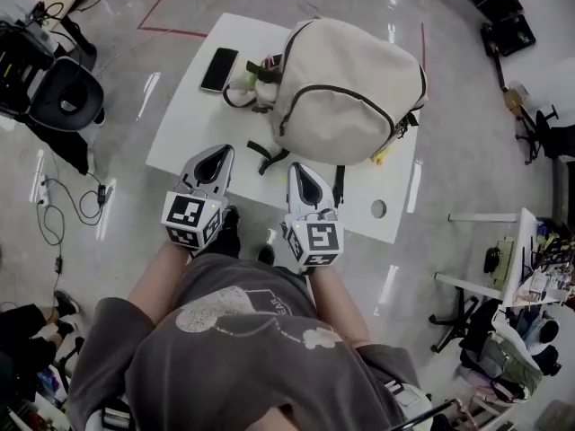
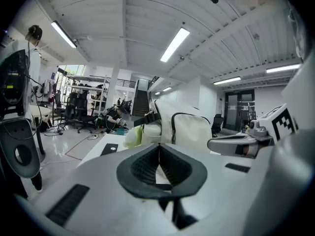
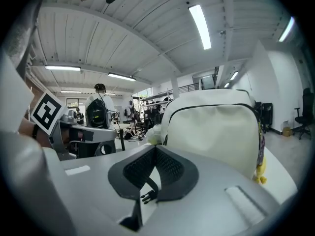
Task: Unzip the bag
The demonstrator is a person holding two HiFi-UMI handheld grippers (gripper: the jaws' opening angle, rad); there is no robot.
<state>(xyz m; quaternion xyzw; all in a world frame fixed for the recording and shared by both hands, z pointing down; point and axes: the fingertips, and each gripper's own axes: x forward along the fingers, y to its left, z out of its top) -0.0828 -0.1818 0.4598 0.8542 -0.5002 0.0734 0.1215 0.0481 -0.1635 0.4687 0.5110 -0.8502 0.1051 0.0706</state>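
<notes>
A cream backpack (image 1: 346, 92) lies on the white table (image 1: 202, 119), its dark zipper line (image 1: 359, 97) curving across the front panel. It fills the middle of the left gripper view (image 2: 189, 132) and the right gripper view (image 3: 216, 127). Both grippers hover side by side at the table's near edge, short of the bag. My left gripper (image 1: 214, 162) is shut and holds nothing. My right gripper (image 1: 305, 182) also has its jaws together, empty. A black strap buckle (image 3: 146, 196) shows below the right jaws, not gripped.
A black phone (image 1: 219, 69) and a green-white soft item (image 1: 252, 81) lie left of the bag. Black straps (image 1: 267, 155) trail toward the grippers. A yellow charm (image 1: 382, 155) hangs at the bag's right. An office chair (image 1: 63, 92) stands at left, a cluttered desk (image 1: 521, 259) at right.
</notes>
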